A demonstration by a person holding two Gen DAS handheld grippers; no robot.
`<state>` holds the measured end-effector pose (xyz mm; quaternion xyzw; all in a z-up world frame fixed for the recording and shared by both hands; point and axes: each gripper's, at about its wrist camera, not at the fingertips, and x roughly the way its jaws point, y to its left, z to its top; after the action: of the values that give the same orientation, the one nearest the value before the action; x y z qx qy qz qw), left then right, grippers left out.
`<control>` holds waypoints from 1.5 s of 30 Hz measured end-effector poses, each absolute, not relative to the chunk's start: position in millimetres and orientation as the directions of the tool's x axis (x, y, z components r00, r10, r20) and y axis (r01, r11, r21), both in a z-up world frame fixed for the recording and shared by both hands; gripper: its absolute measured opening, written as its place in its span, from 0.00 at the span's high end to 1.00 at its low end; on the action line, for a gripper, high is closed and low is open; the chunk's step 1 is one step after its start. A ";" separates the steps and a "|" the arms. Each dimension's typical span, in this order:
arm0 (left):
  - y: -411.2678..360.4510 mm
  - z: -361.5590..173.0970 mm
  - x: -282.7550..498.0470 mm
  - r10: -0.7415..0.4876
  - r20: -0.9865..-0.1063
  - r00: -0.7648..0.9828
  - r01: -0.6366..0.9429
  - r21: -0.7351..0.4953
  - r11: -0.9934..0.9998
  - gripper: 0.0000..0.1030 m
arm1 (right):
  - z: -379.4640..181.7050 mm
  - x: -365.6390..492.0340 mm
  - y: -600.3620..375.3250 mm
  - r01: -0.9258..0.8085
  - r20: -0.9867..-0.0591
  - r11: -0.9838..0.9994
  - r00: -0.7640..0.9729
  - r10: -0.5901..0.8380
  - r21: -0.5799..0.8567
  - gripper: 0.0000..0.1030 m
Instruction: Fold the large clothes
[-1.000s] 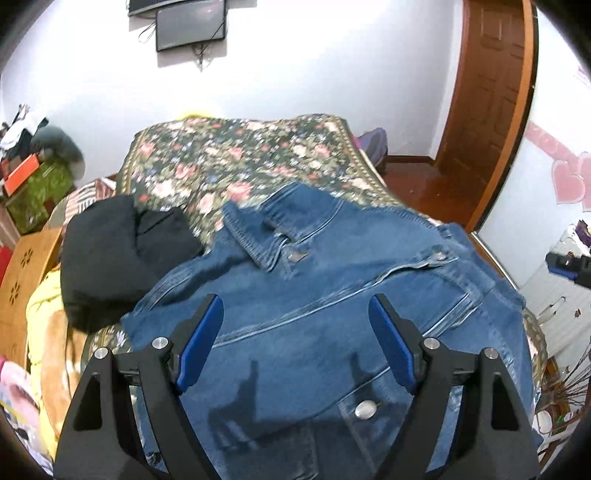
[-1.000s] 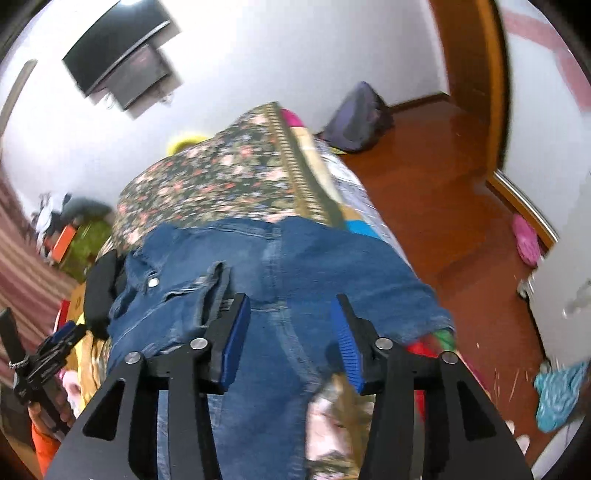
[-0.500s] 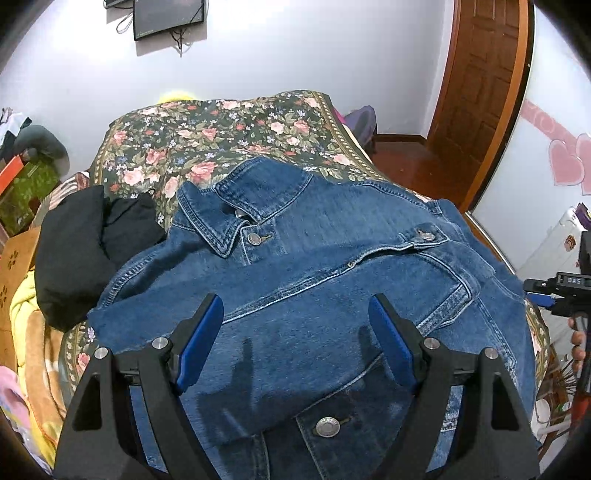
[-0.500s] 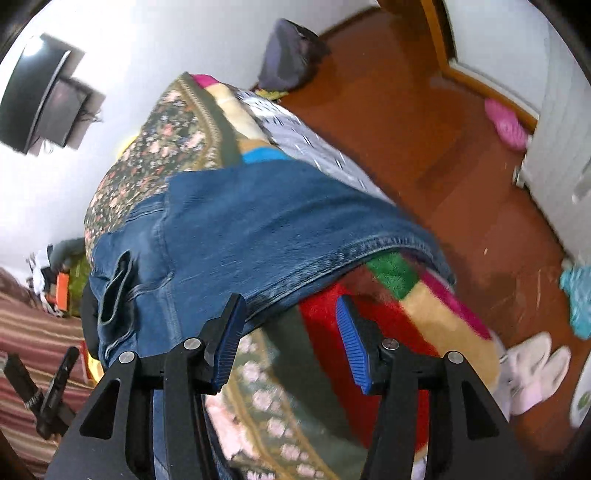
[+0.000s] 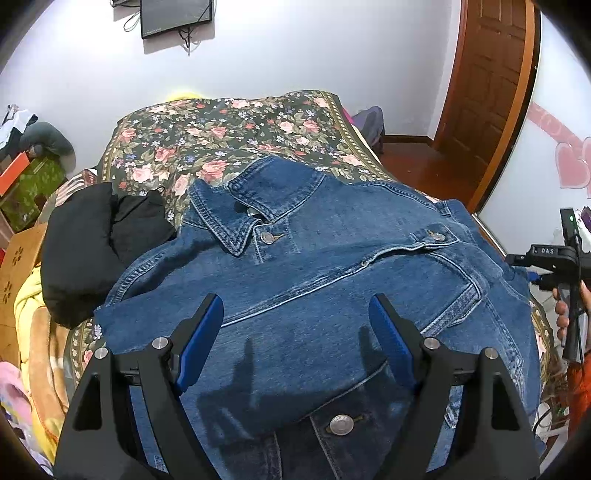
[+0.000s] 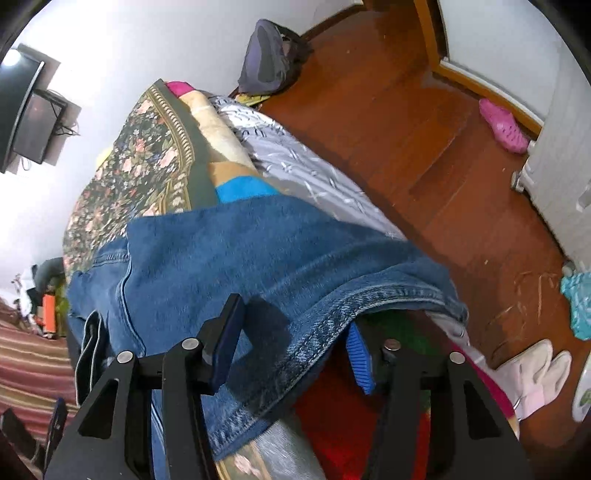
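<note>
A blue denim jacket (image 5: 314, 295) lies front up on the floral bedspread (image 5: 221, 140), collar toward twelve o'clock, a black garment (image 5: 92, 240) touching it at nine o'clock. The left gripper (image 5: 295, 325) hangs above the jacket's chest, jaws wide apart and holding nothing. The right gripper (image 6: 291, 343) is closing around the jacket's hem edge (which passes between its blue pads); whether they press it yet cannot be told.

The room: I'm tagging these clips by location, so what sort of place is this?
Most likely a home bedroom. A bed with a floral bedspread carries the denim jacket, a wall-mounted screen hangs above it, and slippers lie on the wooden floor beside the bed.
</note>
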<state>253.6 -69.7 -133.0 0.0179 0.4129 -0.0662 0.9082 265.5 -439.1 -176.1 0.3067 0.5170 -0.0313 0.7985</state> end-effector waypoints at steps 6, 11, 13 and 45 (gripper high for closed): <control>-60.5 -128.3 244.3 -0.097 -0.744 0.661 0.129 -0.014 0.992 0.22 | -125.4 261.1 -419.5 0.263 -0.800 0.869 0.560 0.216 0.419 0.83; -50.5 -123.0 236.4 -0.098 -0.732 0.675 0.120 -0.023 0.993 0.22 | -63.7 246.0 -381.8 0.077 -0.689 0.911 0.680 0.250 0.406 0.89; -46.4 -120.8 233.3 -0.101 -0.728 0.678 0.117 -0.029 0.993 0.22 | -40.2 238.2 -360.7 -0.005 -0.643 0.912 0.707 0.293 0.410 0.89; -28.6 -103.8 194.9 -0.102 -0.692 0.714 0.127 -0.015 0.992 0.22 | -48.3 187.2 -209.8 -0.347 -0.738 0.903 0.533 0.413 0.255 0.62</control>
<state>194.9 -28.6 -103.8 0.0169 0.3729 -0.0619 0.9257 187.2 -209.8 -48.3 0.0384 0.4317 0.2171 0.8747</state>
